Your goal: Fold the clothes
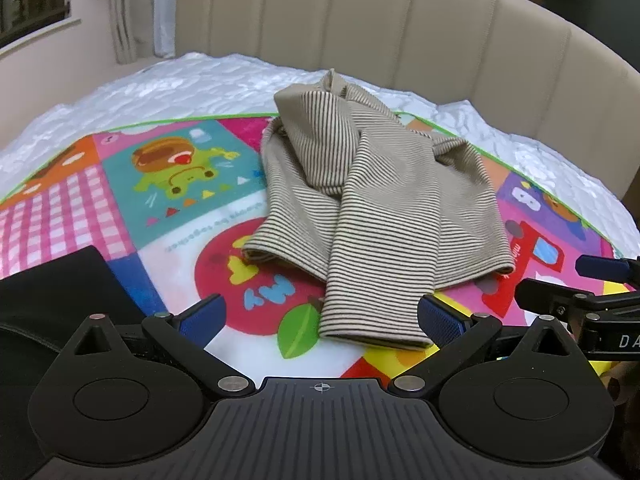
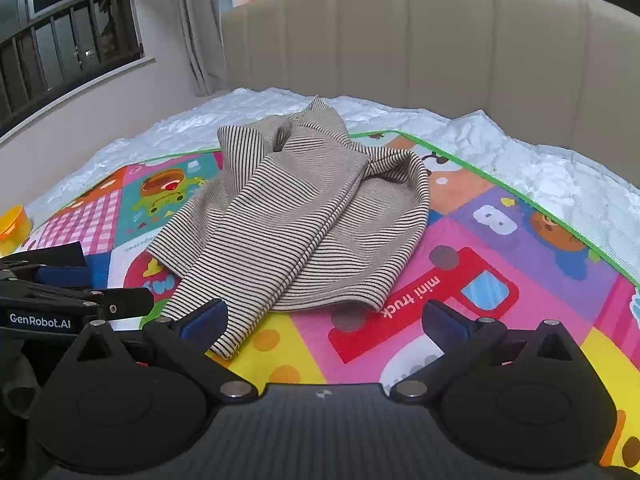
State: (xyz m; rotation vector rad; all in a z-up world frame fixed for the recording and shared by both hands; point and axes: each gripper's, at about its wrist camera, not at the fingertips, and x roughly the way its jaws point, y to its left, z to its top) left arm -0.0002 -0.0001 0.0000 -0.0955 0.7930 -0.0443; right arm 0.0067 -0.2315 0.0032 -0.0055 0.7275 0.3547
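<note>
"mini truck" in white letters, upside down, on the red truck picture on the play mat [image 2: 500,240]. "GenRobot.AI" in white on the black body of the left gripper [image 2: 60,276], at 9 o'clock in the right wrist view. "DA", cut off by the frame edge, on the right gripper [image 1: 592,276], at 3 o'clock in the left wrist view. A small line of print on the mat's white panel is too blurred to read.

Striped beige garment [image 1: 372,196] lies crumpled, perhaps half-folded, on the colourful mat [image 1: 160,208].
</note>
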